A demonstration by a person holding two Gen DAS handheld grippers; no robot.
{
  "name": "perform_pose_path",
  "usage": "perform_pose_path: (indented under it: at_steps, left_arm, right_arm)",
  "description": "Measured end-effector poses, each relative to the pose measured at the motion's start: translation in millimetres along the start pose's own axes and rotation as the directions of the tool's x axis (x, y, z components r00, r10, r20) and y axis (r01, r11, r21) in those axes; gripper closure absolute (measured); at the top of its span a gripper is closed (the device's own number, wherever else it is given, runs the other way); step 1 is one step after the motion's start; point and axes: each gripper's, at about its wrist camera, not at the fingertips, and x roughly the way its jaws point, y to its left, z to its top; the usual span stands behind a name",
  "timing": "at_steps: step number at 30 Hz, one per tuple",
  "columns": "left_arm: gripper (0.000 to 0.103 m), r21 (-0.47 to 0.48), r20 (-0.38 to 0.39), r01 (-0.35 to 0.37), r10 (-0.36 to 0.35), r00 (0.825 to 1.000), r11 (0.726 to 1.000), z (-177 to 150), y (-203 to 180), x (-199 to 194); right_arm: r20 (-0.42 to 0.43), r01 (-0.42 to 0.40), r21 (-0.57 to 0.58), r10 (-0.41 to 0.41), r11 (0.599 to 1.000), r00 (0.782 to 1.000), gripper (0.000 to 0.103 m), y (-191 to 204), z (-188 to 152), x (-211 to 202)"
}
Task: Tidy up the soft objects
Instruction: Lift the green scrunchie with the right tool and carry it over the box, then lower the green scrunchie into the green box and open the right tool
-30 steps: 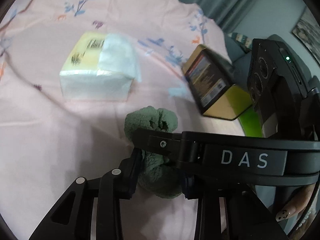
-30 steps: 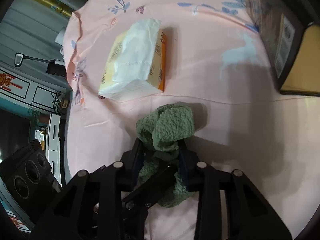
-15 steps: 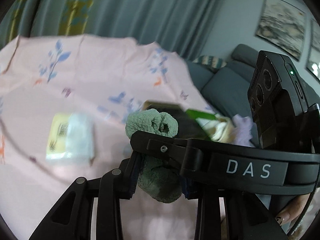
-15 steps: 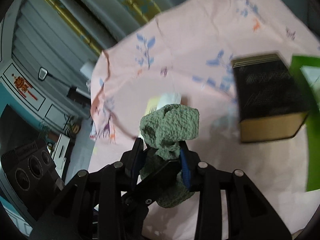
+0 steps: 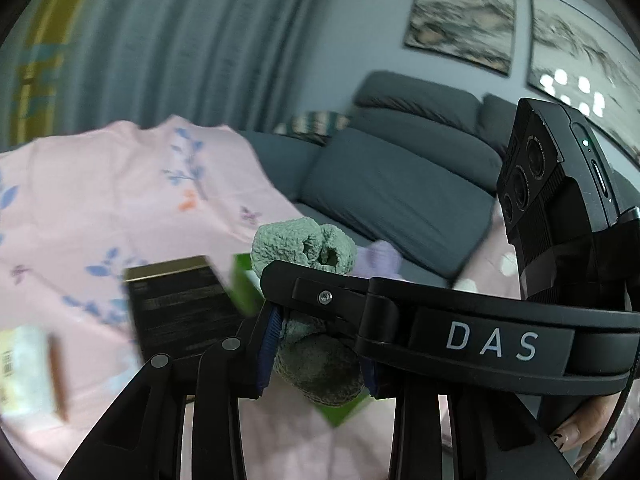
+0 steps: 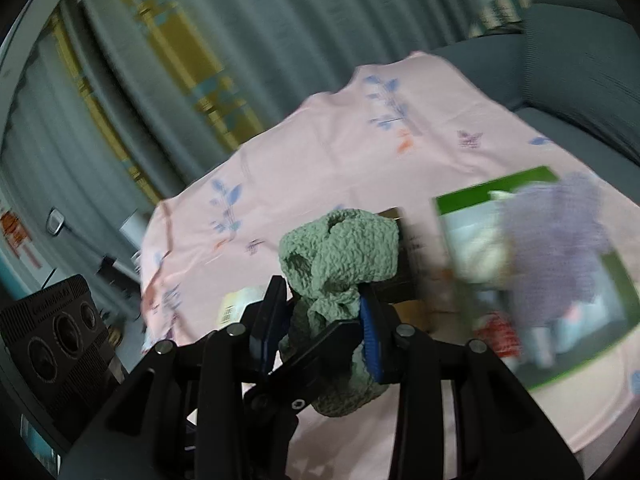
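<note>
A crumpled green knitted cloth (image 5: pixel 316 360) is clamped between both grippers and held in the air above the pink floral sheet (image 5: pixel 100 200). My left gripper (image 5: pixel 318 350) is shut on its lower part. My right gripper (image 6: pixel 326 320) is shut on the same cloth (image 6: pixel 340 256), and its finger crosses in front of the cloth in the left wrist view. A green box (image 6: pixel 592 276) holding a purple knitted cloth (image 6: pixel 556 248) and pale soft items lies to the right on the sheet.
A black and gold box (image 5: pixel 180 304) lies on the sheet left of the green box. A tissue pack (image 5: pixel 24 368) shows at the far left. A grey sofa (image 5: pixel 400 184) stands behind, with curtains (image 5: pixel 180 48) beyond.
Both grippers have lifted the green cloth off the sheet and swung right, away from the tissue pack, toward the green box. The jaws have stayed shut on it.
</note>
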Motion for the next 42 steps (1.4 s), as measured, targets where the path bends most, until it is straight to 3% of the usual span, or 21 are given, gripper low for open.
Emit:
perform_pose_path:
  at_steps: [5, 14, 23, 29, 31, 32, 33, 34, 37, 42]
  left_arm:
    - [0.068, 0.027, -0.073, 0.074, -0.072, 0.995, 0.997, 1.3, -25.5, 45.0]
    - [0.068, 0.027, -0.194, 0.163, -0.154, 0.969, 0.986, -6.9, -53.4, 108.1]
    - [0.068, -0.007, -0.29, 0.156, -0.151, 0.945, 0.988, -22.1, -59.8, 136.8]
    - [0.068, -0.032, -0.321, 0.125, -0.129, 0.938, 0.992, -26.8, -55.2, 148.2]
    - [0.068, -0.026, -0.327, 0.112, -0.114, 0.938, 0.993, -26.7, -55.8, 150.1]
    - [0.068, -0.017, -0.331, 0.101, -0.101, 0.938, 0.995, -26.8, -56.7, 149.6]
    - [0.062, -0.01, -0.334, 0.091, -0.089, 0.938, 0.996, -26.0, -56.6, 150.3]
    - [0.054, -0.002, -0.337, 0.079, -0.075, 0.939, 0.997, -25.5, -56.9, 149.9]
    - [0.043, 0.002, -0.326, 0.066, -0.062, 0.943, 0.998, -23.9, -57.3, 143.3]
    - [0.02, 0.019, -0.27, 0.022, -0.016, 0.963, 1.0, -15.6, -58.5, 123.6]
  right_arm:
    - [0.025, 0.097, 0.093, -0.099, 0.991, 0.995, 0.067, -49.4, 5.3, -11.5]
    - [0.004, 0.214, 0.217, -0.22, 0.952, 0.976, 0.067, -107.9, 2.5, -16.0]
    - [-0.064, 0.285, 0.274, -0.278, 0.919, 0.958, 0.067, -139.6, -5.6, -6.3]
    - [-0.089, 0.313, 0.292, -0.3, 0.904, 0.95, 0.067, -149.1, -8.5, 1.3]
    - [-0.094, 0.326, 0.294, -0.313, 0.898, 0.945, 0.061, -150.9, -8.3, 2.2]
    - [-0.099, 0.338, 0.297, -0.323, 0.893, 0.941, 0.052, -151.9, -8.7, 2.2]
    - [-0.103, 0.345, 0.3, -0.329, 0.889, 0.939, 0.043, -153.0, -9.2, 2.3]
    - [-0.106, 0.354, 0.299, -0.338, 0.886, 0.935, 0.041, -153.4, -9.8, 1.5]
    - [-0.095, 0.368, 0.282, -0.355, 0.886, 0.93, 0.035, -150.9, -8.8, -4.1]
    - [-0.026, 0.376, 0.27, -0.384, 0.886, 0.923, 0.017, -142.3, -5.3, -24.9]
